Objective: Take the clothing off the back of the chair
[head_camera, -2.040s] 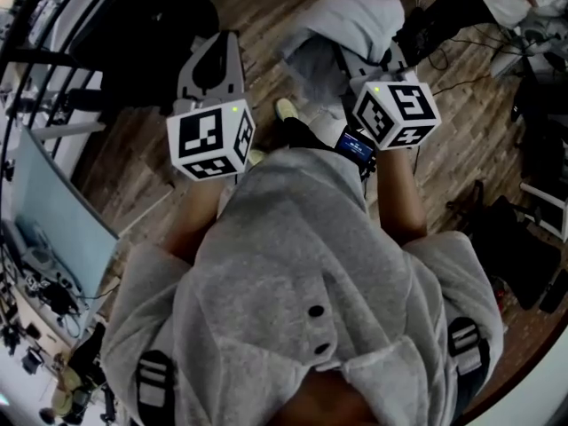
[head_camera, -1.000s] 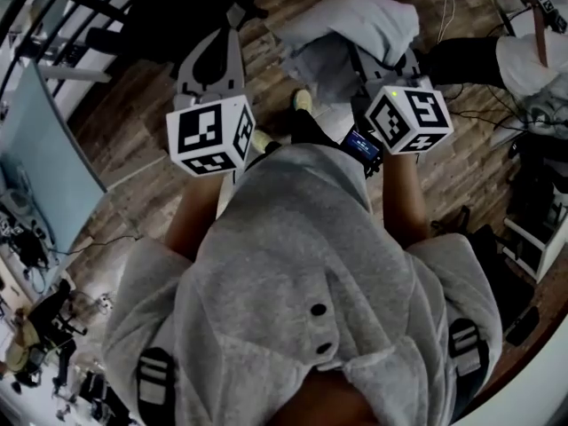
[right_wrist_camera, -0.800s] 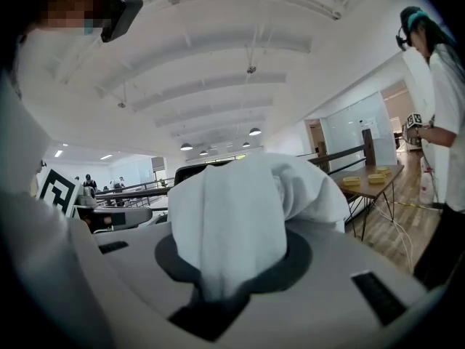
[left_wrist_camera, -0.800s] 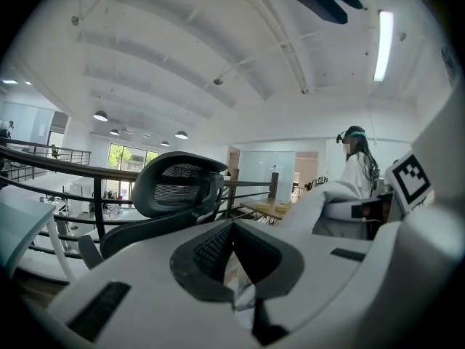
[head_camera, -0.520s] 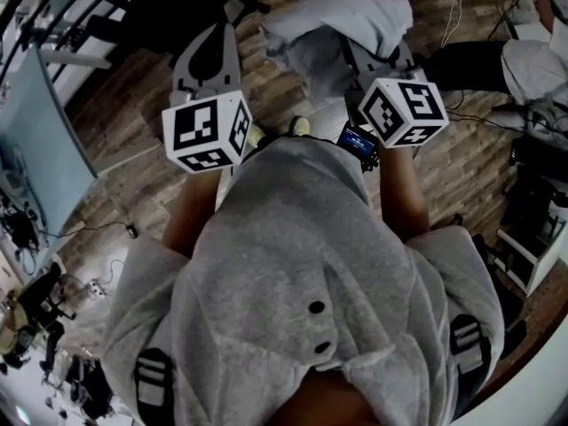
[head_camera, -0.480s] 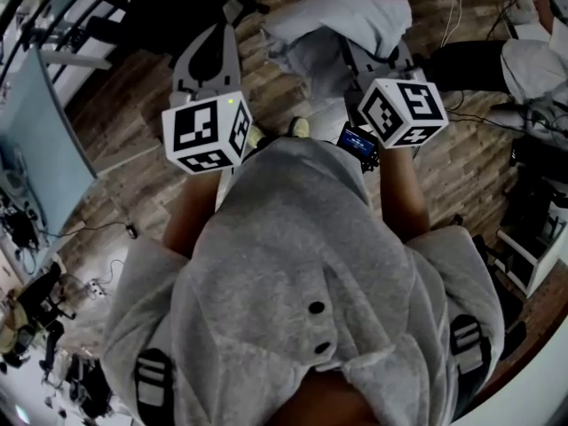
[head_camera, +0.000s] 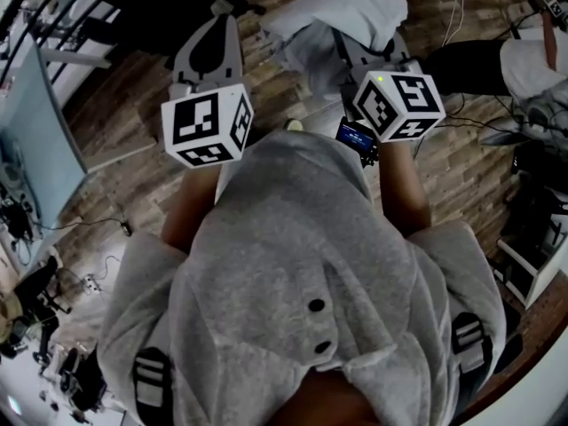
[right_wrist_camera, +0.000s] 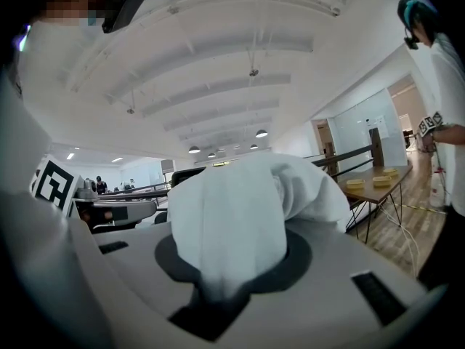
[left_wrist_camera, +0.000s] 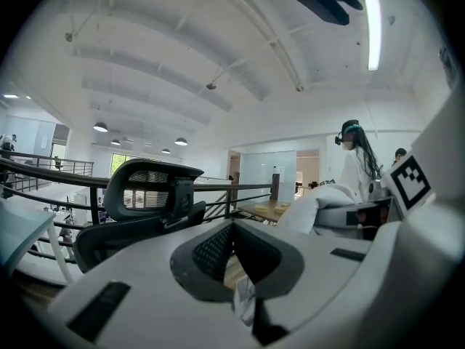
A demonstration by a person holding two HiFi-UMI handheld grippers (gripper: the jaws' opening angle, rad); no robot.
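Note:
White clothing (head_camera: 342, 11) hangs bunched from my right gripper (head_camera: 373, 50), whose jaws are shut on it. In the right gripper view the cloth (right_wrist_camera: 232, 217) fills the space between the jaws of that gripper (right_wrist_camera: 227, 275) and droops over them. My left gripper (head_camera: 216, 25) is level with it on the left, shut with nothing held. The left gripper view shows the jaws of that gripper (left_wrist_camera: 234, 227) closed. Beyond them is the black mesh office chair (left_wrist_camera: 142, 198) with a bare back, and the clothing (left_wrist_camera: 320, 202) is off to the right. The chair (head_camera: 151, 11) is dark at the head view's top left.
A person in white (left_wrist_camera: 356, 166) stands to the right, also at the edge of the right gripper view (right_wrist_camera: 443, 86). A black railing (left_wrist_camera: 240, 189) runs behind the chair. A wooden table (right_wrist_camera: 378, 184) stands right. A pale panel (head_camera: 35, 149) lies left, cables (head_camera: 461, 122) on the wood floor.
Both grippers have moved forward, up the head view, and the right one carries the white clothing with it. The floor and the furniture around them have shifted in the view.

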